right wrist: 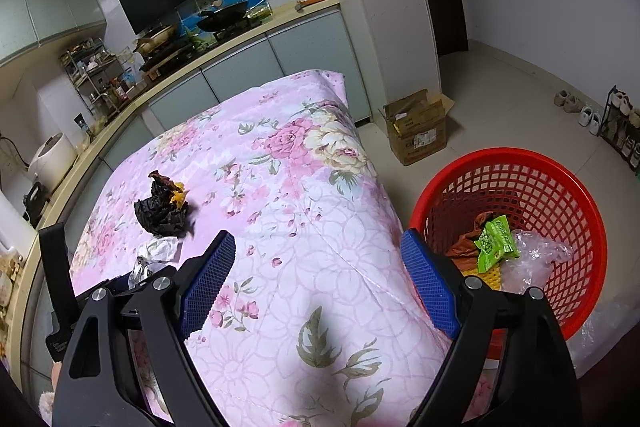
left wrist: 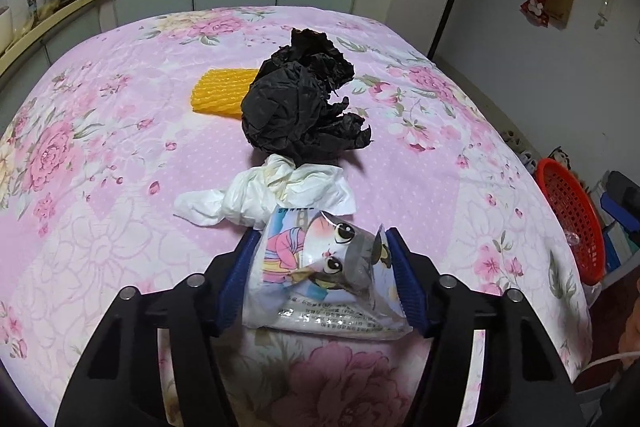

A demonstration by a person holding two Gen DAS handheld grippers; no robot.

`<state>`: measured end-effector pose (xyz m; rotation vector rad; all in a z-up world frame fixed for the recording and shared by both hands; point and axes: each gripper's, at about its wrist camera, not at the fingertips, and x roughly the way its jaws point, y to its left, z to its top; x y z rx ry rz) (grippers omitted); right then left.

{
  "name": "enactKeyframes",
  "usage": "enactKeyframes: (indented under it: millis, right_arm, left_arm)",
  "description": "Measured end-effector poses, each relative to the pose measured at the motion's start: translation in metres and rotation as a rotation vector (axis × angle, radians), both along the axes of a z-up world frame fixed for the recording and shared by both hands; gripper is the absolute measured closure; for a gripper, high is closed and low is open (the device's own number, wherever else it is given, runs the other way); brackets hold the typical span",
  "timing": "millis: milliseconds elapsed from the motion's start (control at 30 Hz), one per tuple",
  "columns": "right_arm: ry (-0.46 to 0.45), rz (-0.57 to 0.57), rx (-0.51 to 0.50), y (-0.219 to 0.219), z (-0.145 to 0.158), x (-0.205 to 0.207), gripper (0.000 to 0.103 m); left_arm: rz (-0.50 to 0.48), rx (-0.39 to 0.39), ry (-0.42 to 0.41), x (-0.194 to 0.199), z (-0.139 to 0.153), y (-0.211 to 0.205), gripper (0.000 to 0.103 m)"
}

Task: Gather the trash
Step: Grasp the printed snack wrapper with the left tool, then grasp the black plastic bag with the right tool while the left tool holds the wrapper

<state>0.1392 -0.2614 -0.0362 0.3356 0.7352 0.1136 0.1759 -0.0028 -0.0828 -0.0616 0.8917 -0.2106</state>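
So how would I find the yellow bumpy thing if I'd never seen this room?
Look at the big table with the pink flowery cloth. Near its middle lies a line of trash: a cartoon wrapper in the left gripper, then a white tissue, then a crumpled black bag. The yellow ridged piece peeks out from behind the black bag, the only bright yellow thing there.

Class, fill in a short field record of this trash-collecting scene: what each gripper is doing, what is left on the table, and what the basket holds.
left gripper: shut on cartoon wrapper
right gripper: open, holding nothing, above the floral tablecloth
still on table: black crumpled bag, white crumpled paper, yellow ridged piece
red basket: on the floor beside the table
in basket: green packet, clear plastic, brown item
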Motion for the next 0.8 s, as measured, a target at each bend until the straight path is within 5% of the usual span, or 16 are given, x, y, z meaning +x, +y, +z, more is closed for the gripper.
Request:
enactKeyframes:
  millis: [333, 800]
  right_arm:
    - [-0.02, 0.035, -0.009, 0.015, 0.007, 0.001, 0.021]
    - [-0.041, 0.212, -0.053, 0.096, 0.02, 0.032, 0.021]
  left_arm:
    - [0.035, -0.016, -0.049, -0.031, 0.022, 0.021, 0.043]
    - [0.251, 0.008, -0.187, -0.047, 0.057, 0.085, 0.043]
